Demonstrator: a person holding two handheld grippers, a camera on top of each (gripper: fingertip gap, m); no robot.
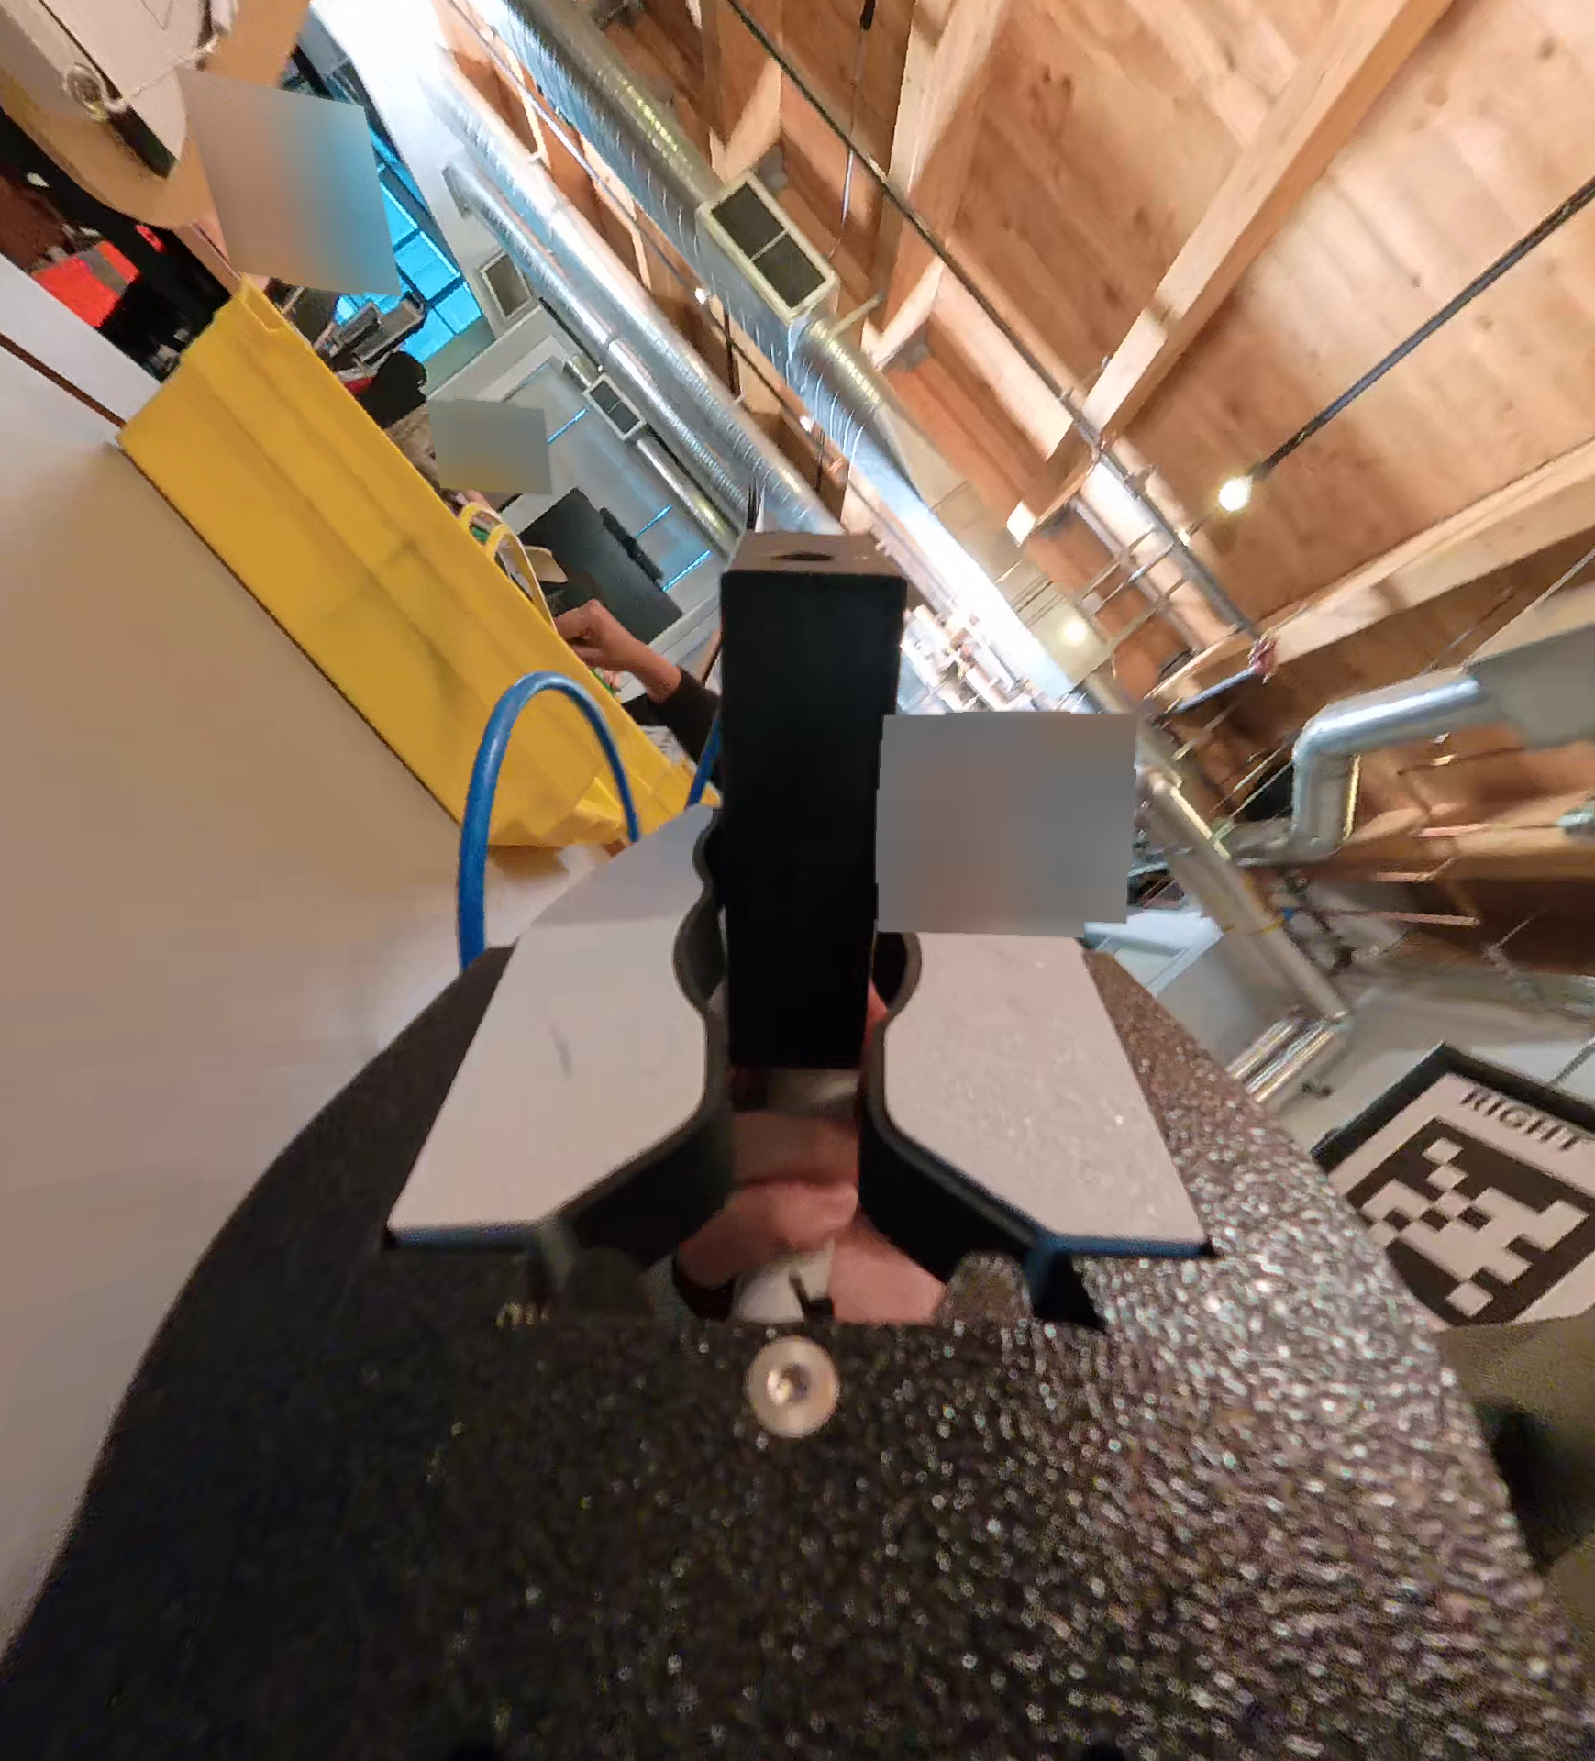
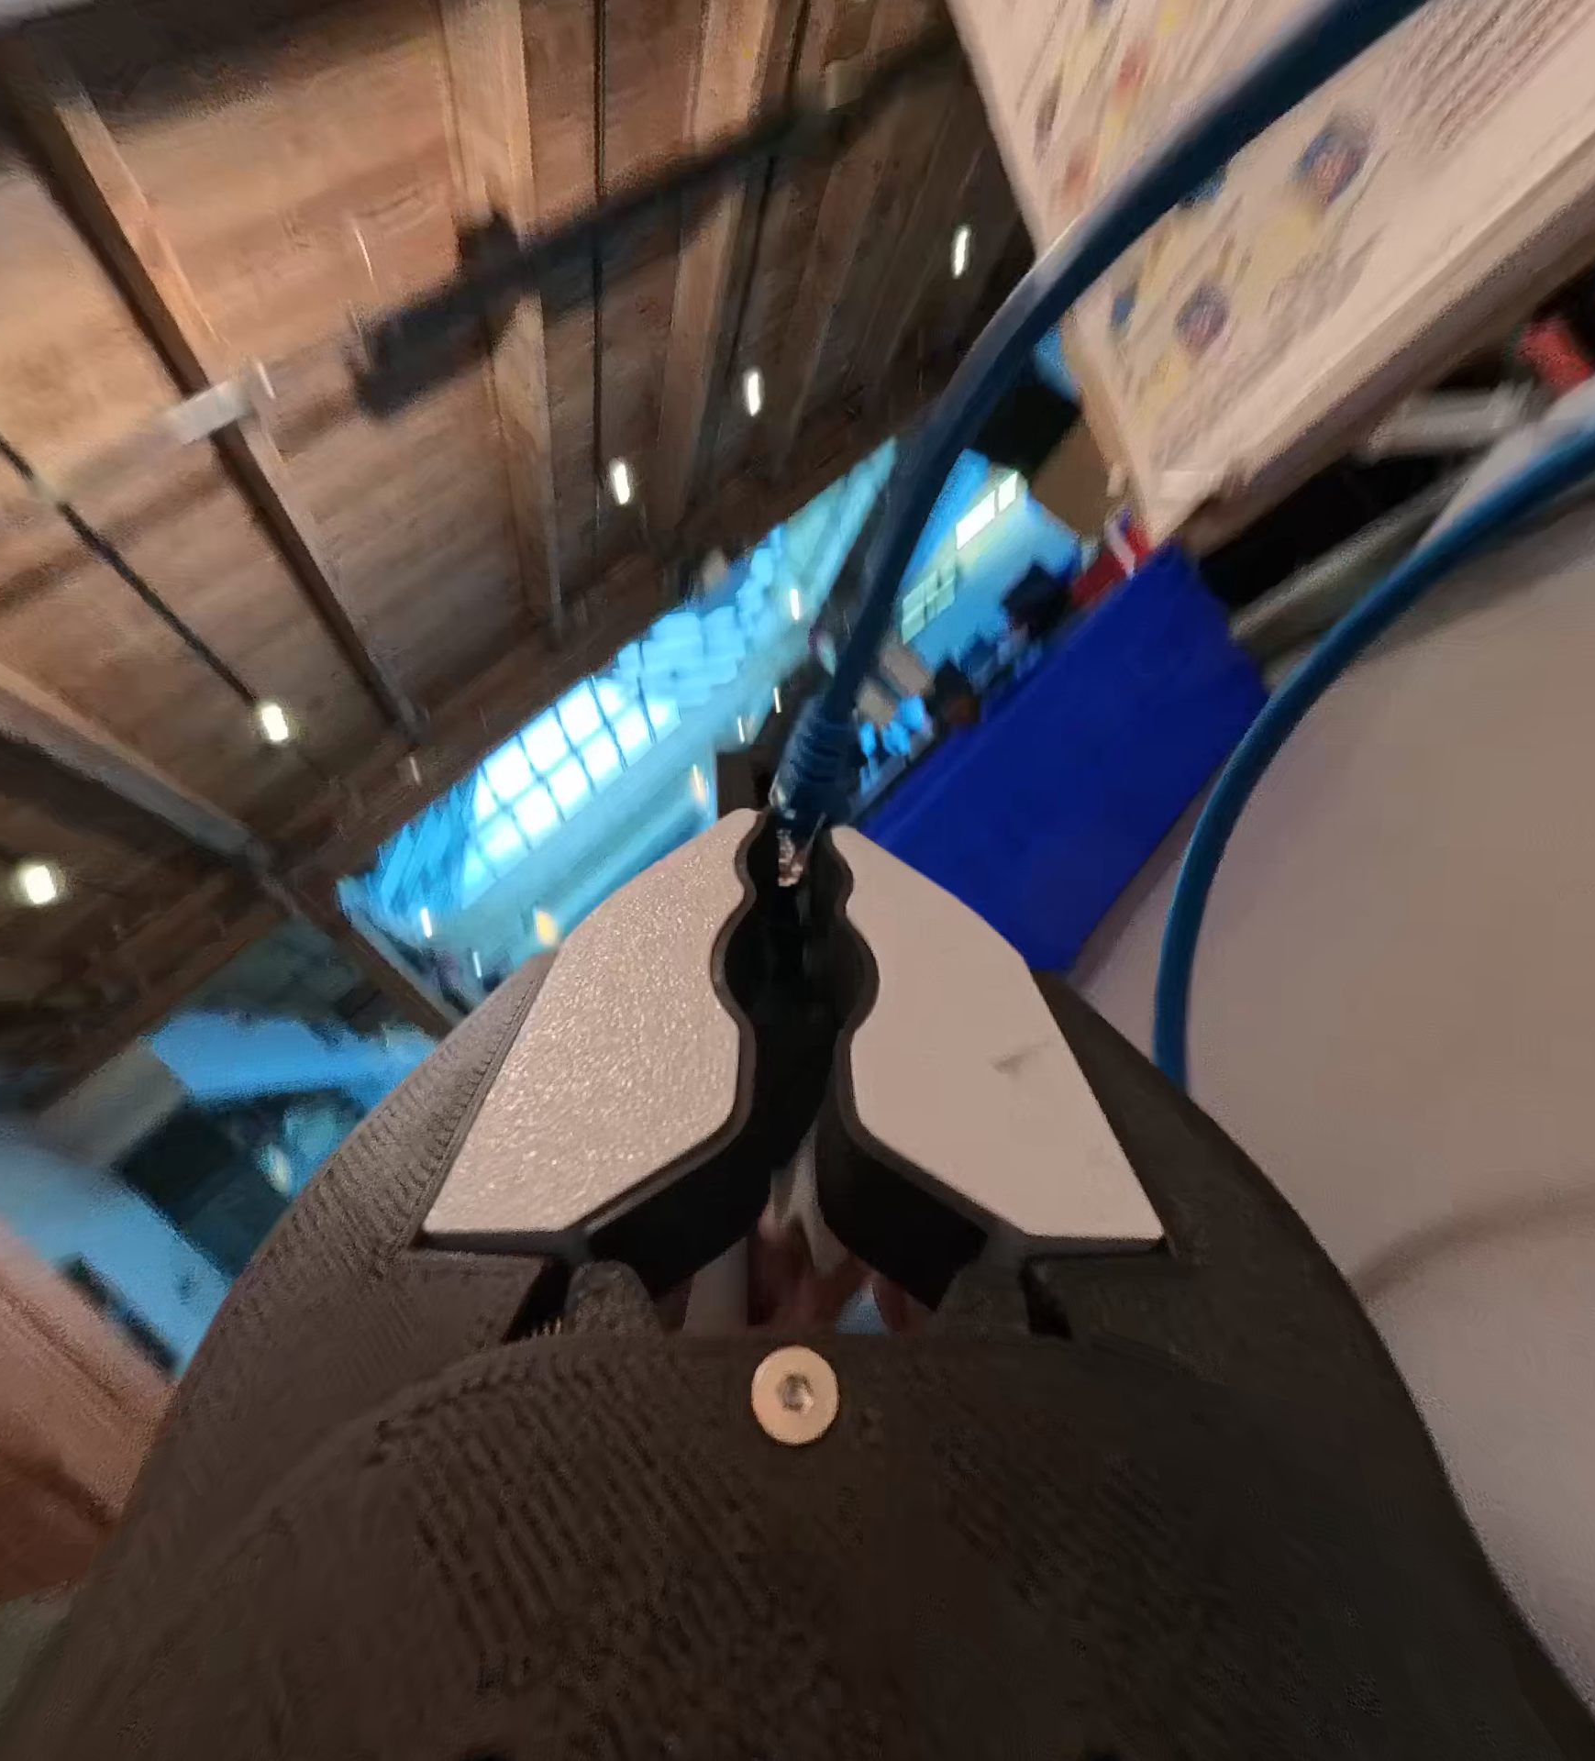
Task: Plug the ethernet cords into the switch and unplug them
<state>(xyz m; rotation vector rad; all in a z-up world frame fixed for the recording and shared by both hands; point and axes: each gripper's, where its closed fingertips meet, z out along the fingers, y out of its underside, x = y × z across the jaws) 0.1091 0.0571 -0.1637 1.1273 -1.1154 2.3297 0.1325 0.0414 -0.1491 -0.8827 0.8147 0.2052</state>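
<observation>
Switch, a black box, stands on end clamped between the fingers of the left gripper, raised above a pale table. A blue cord arcs beside a yellow bin. In the right wrist view, the right gripper pinches the plug of a blue cord at its fingertips, tilted toward a wooden ceiling.

Your switch, a plain black box, stands on end between the left gripper's fingers, clamped. The blue ethernet cord has its plug pinched at the right gripper's tips (clear connector, blurry), cable arcing up and right.
</observation>
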